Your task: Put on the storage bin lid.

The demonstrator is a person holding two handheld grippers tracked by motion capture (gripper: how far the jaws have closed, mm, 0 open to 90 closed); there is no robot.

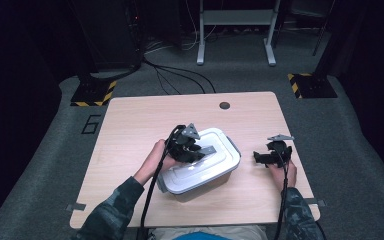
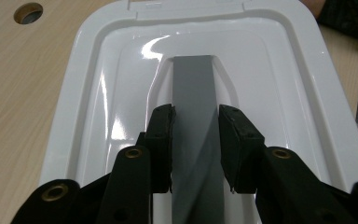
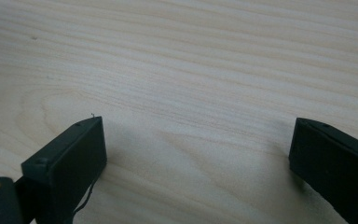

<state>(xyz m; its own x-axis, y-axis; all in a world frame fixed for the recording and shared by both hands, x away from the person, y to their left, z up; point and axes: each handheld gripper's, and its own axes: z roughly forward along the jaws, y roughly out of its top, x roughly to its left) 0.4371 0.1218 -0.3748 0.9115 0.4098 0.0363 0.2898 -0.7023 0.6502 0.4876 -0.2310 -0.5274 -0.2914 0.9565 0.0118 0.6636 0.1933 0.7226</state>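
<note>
Clamping the grey handle (image 2: 195, 102), left jaws seemingly touch it.

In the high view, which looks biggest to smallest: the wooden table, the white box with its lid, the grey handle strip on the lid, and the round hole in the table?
1. Wooden table
2. White box
3. Grey handle strip and round hole: both look small and much alike, and the left gripper covers part of the strip, so I won't rank them.
</note>
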